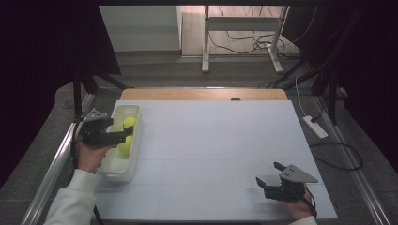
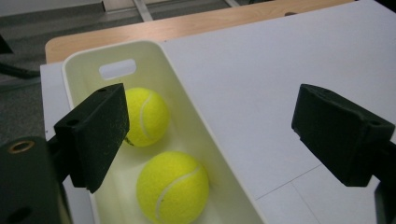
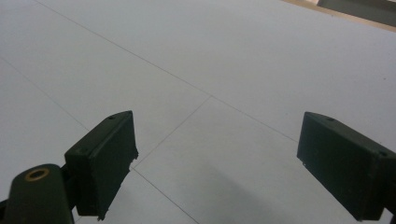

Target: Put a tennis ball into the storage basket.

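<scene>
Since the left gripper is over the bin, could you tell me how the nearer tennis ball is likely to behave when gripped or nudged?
The nearer tennis ball is round, so a nudge would probably roll it along the white bin, perhaps into the farther ball. Its fuzzy felt should resist slipping between the left gripper jaws, now open. It likely gives slightly and seems light for its size.

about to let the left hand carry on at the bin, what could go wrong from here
1. The left gripper hangs open above the narrow white plastic bin; one jaw stands over the rim, so coming down it might knock the wall and shift the bin.
2. The two yellow felt tennis balls, the near one and the far one, lie close together; closing on one may nudge the other or let it roll.
</scene>
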